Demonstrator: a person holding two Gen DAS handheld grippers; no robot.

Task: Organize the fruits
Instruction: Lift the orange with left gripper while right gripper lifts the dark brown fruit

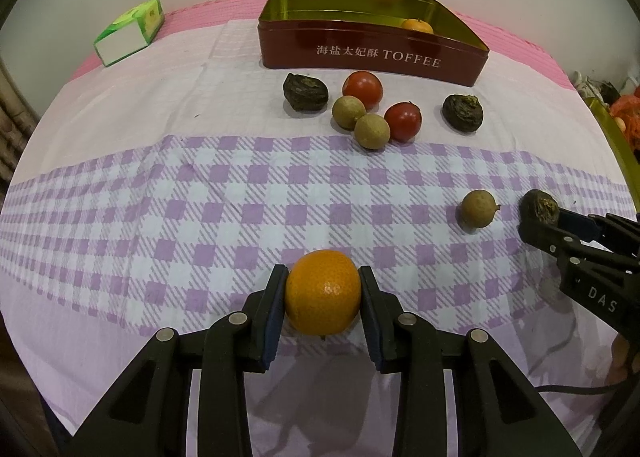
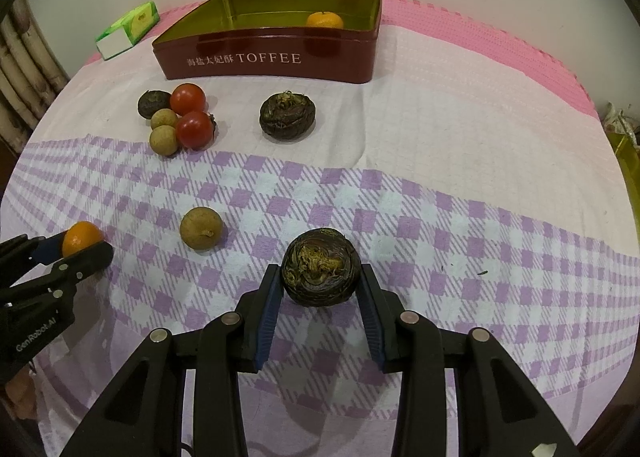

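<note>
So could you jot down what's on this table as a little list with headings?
surface: checked cloth
container: red toffee tin, one orange inside
left gripper: shut on an orange
right gripper: around a dark wrinkled fruit, left pad touching, a slight gap at the right pad
loose fruit: two tomatoes, three small tan fruits, two more dark fruits
far corner: green box

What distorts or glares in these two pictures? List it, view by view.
Left wrist view: fisheye bends the checked cloth and the TOFFEE tin; dark vignette in the corners; soft shadow under the orange.
Right wrist view: same barrel curve; the tin's gold interior mirrors light; the tomatoes carry small highlights; focus is sharp throughout.
</note>
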